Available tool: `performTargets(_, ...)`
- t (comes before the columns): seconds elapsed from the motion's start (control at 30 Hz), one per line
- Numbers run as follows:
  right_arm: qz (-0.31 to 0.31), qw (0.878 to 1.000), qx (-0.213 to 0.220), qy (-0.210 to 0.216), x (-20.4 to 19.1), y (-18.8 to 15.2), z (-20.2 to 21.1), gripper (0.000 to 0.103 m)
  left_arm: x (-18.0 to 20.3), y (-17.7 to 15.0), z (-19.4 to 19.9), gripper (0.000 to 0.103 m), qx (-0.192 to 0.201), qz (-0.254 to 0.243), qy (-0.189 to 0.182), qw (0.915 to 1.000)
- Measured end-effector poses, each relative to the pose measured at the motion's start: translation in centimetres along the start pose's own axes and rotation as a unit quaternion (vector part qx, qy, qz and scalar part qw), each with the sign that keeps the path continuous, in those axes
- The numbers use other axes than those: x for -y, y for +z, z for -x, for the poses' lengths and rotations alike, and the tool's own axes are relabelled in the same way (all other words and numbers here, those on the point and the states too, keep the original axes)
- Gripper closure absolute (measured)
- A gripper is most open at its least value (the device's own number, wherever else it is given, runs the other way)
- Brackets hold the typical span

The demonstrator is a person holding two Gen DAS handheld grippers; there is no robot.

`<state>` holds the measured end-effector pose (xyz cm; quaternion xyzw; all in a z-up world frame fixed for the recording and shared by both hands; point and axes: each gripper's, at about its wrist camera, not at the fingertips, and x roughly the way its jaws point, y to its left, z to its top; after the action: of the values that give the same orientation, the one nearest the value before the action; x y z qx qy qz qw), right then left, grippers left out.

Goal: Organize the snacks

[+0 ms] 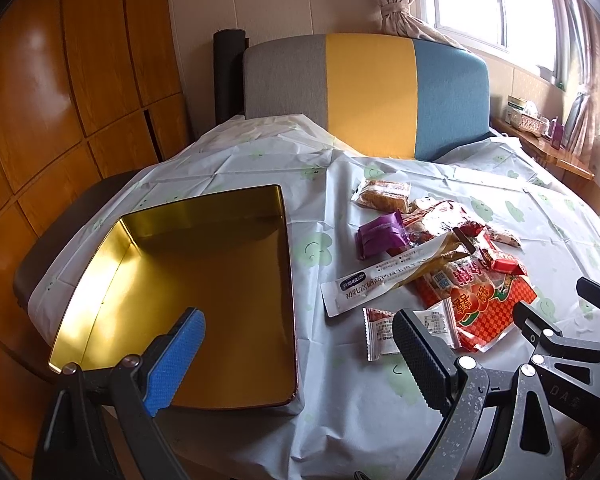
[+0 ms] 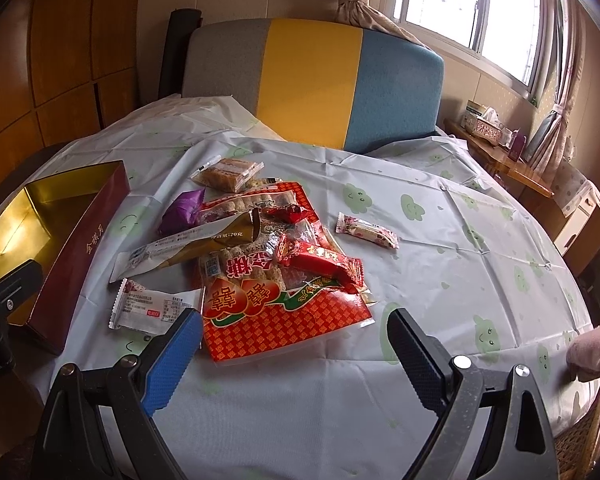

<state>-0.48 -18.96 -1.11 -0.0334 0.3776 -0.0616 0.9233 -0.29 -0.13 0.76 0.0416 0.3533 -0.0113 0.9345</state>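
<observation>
Gold-lined and empty, the tin (image 1: 204, 280) sits on the left of the surface (image 1: 340, 400), its dark red outer wall facing the snacks. Over its near end hangs the left gripper (image 1: 296, 356), jaws wide apart, holding nothing; its blue finger is above the tin floor and its black finger is above the cloth just beside a white packet (image 1: 384, 332).

Right of the tin, the snacks lie in a loose heap: a big red bag (image 2: 276, 312) nearest, a long white-and-gold sachet (image 2: 188, 252) slanting across it, a purple packet (image 2: 184, 212) behind, and a clear cake packet (image 2: 228, 172) farthest. One small candy (image 2: 366, 230) lies apart on the right (touching none of the rest).

Near the red bag's near edge, the right gripper (image 2: 296, 356) is also spread open and empty. A gloved hand (image 2: 596, 356) shows at the right edge.
</observation>
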Motion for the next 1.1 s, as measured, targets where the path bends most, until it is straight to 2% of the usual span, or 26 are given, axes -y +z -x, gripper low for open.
performTargets(0.43,0.007,1.0,0.016,-0.01,1.9,1.7,0.0,0.008,0.1,0.1,-0.7,0.008,-0.016,0.002,-0.005,0.9999)
performTargets(0.63,0.008,1.0,0.024,-0.016,5.6,4.1,-0.6,0.008,0.2,0.3,-1.6,0.017,-0.035,-0.006,-0.027,0.999)
performTargets(0.73,0.012,1.0,0.022,-0.014,8.2,5.2,-1.3,0.008,0.4,1.2,-2.2,0.027,-0.039,-0.034,-0.049,0.9975)
performTargets(0.8,0.025,1.0,0.01,-0.006,9.8,5.8,-2.4,0.008,0.6,2.0,-3.1,0.043,-0.05,-0.057,-0.075,0.9943)
performTargets(0.87,0.031,0.999,-0.005,-0.009,11.2,5.9,-3.7,0.008,0.9,3.0,-4.4,0.048,-0.067,-0.071,-0.093,0.9909)
performTargets(0.97,-0.026,0.998,-0.052,0.005,13.4,5.9,-5.8,0.008,1.9,4.2,-6.3,0.053,-0.084,-0.104,-0.118,0.9839)
performTargets(1.03,-0.066,0.995,-0.068,0.033,14.2,5.9,-6.5,0.008,3.3,4.6,-7.3,0.053,-0.088,-0.154,-0.127,0.9758)
performTargets(1.1,-0.073,0.994,-0.073,0.035,14.4,5.8,-6.8,0.008,4.8,4.8,-8.3,0.052,-0.082,-0.204,-0.131,0.9667)
